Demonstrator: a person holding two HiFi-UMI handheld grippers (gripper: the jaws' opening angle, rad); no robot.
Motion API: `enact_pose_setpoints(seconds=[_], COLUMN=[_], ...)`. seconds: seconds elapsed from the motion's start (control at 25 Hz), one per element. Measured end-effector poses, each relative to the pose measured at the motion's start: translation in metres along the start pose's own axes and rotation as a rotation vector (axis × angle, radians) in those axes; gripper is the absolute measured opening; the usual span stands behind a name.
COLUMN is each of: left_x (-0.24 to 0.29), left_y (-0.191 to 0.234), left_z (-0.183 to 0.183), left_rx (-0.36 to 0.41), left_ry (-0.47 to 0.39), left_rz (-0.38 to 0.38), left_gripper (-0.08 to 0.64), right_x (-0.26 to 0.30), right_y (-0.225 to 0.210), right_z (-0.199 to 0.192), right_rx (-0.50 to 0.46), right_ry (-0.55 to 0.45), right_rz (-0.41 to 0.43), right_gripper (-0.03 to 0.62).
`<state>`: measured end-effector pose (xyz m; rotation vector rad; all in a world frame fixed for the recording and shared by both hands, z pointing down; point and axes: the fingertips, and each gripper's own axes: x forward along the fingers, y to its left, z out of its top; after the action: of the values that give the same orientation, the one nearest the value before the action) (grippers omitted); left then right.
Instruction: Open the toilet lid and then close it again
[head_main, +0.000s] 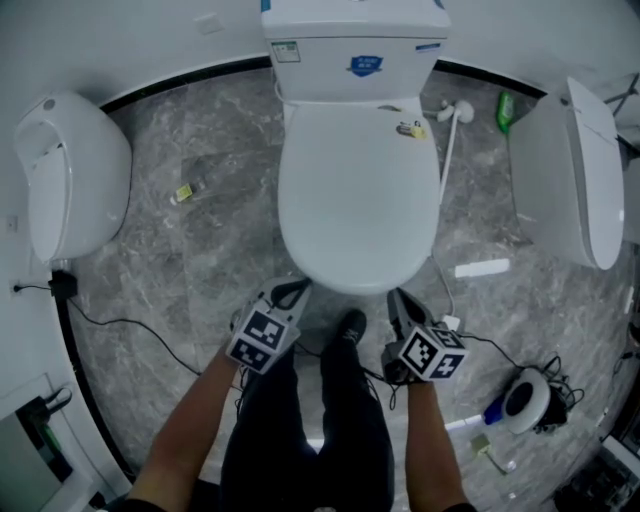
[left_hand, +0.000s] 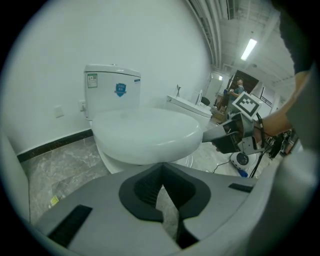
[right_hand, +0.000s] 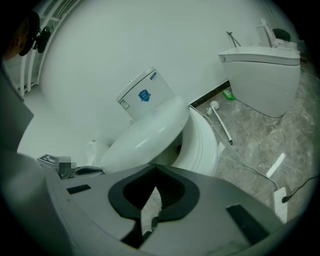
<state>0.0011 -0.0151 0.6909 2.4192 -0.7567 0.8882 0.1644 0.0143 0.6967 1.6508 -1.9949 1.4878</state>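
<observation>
Step in hand: the opening half, early on. The toilet lid (head_main: 357, 195) lies over the bowl (right_hand: 204, 142), hinge end at the tank (head_main: 355, 50). In the right gripper view the lid's front edge stands a little off the bowl w/ a dark gap btwn them, so the lift has prob. only just begun.

Head view: both claws sit at the lid's front rim, left claw (head_main: 291, 292) at front-left and right claw (head_main: 397, 298) at front-right.

Left claw: jaws fully together, nothing btwn them, only floor seen past the tips. Its tip sits right below the lid's front edge; actual contact can't be confirmed.

Right claw: jaws also together and empty. In the left gripper view its tip reaches the lid's edge on that side, seemingly touching.

Next move, as a judgement: no grip needed. Closed tips go under the rim & push up, following the hinge arc till the lid leans on the tank, then it gets lowered back. The lid looks smooth & glossy, so a tip could slide off the rim.
</observation>
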Motion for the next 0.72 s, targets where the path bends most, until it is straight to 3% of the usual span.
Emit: enact_pose_setpoints(seconds=[0.28,0.72], left_x=[-0.025,-0.064], left_y=[0.001,0.016], left_z=[0.040,0.131], left_rx=[0.038,0.085], left_ry=[-0.034,-0.147], left_rz=[-0.001,0.032], left_gripper=[0.009,0.009], right_x=[-0.019,-0.037], right_y=[0.028,0.075], right_z=[0.035,0.122], right_rx=[0.004,-0.053], right_ry=[-0.074,-0.173], right_rz=[0.026,0.057], right_gripper=[0.009,0.009])
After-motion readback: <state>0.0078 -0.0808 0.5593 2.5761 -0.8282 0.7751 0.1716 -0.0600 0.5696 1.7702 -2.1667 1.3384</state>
